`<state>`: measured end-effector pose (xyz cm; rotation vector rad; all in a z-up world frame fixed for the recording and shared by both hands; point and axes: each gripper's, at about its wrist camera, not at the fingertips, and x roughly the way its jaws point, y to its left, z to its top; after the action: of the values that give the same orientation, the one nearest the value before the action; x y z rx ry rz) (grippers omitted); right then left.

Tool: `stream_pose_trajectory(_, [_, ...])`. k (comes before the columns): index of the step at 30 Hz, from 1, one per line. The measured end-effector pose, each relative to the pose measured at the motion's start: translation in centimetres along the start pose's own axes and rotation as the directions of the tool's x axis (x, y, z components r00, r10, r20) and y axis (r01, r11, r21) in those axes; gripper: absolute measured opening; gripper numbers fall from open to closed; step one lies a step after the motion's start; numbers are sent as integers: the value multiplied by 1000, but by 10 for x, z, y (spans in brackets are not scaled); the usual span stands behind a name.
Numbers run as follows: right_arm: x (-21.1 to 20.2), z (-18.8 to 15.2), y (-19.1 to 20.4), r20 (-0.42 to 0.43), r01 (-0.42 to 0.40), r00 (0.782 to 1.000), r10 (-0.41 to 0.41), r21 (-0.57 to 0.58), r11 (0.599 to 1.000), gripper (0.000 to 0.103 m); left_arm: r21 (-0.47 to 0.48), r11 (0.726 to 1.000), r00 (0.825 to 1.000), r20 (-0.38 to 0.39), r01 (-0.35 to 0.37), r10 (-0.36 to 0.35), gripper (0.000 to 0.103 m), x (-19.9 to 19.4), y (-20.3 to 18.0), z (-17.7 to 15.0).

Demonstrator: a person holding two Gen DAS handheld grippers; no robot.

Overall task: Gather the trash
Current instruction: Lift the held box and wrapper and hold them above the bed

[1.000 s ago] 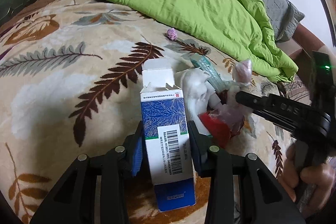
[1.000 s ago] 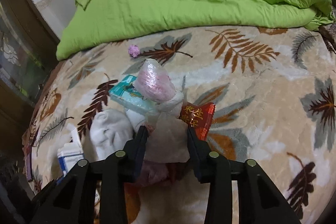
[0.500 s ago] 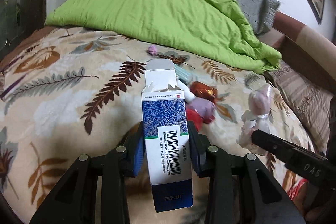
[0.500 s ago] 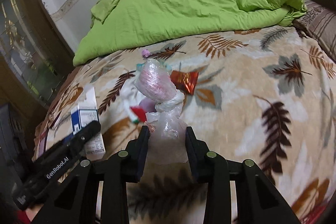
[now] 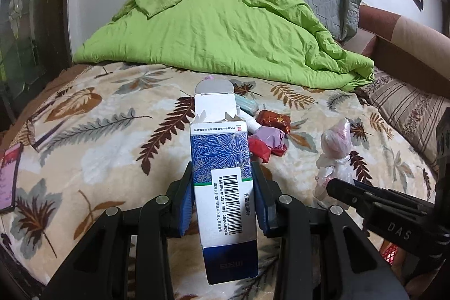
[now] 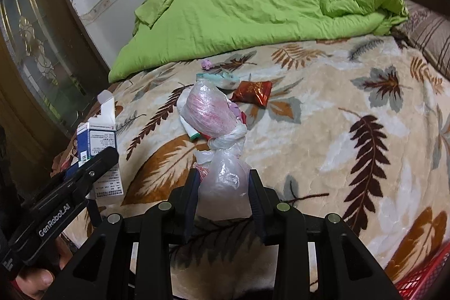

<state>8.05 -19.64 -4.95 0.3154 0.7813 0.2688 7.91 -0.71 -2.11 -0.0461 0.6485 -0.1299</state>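
My left gripper (image 5: 223, 184) is shut on a blue and white medicine box (image 5: 222, 173) with its top flap open, held above the bed. The box also shows in the right wrist view (image 6: 102, 142). My right gripper (image 6: 223, 187) is shut on a knotted clear plastic bag (image 6: 216, 131) with pink stuff inside, lifted off the blanket. That bag also shows in the left wrist view (image 5: 336, 151). More trash lies on the blanket: a red wrapper (image 6: 253, 93), a teal packet (image 6: 225, 79), a small pink ball (image 6: 206, 63) and a white tube (image 6: 189, 128).
A green duvet (image 5: 219, 30) is heaped at the head of the bed, with a grey pillow (image 5: 315, 2) behind. A phone (image 5: 8, 176) lies at the blanket's left edge. A red mesh basket (image 6: 424, 277) shows at the lower right.
Both grippers have lifted and drawn back from the trash pile, each keeping its item. The bed and wall now show from farther away.
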Motion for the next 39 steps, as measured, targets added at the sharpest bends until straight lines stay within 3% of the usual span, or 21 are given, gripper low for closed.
stream_pose_trajectory(16, [-2,0,0,3,10,1000,-10,-4,1000,37,30,998,999,-2,-48,48,36,-1,-3,-7])
stream_pose_trajectory(39, [-1,-1,0,0,10,1000,-10,-3,1000,37,20,999,999,-13,-46,46,36,4,-1,-13])
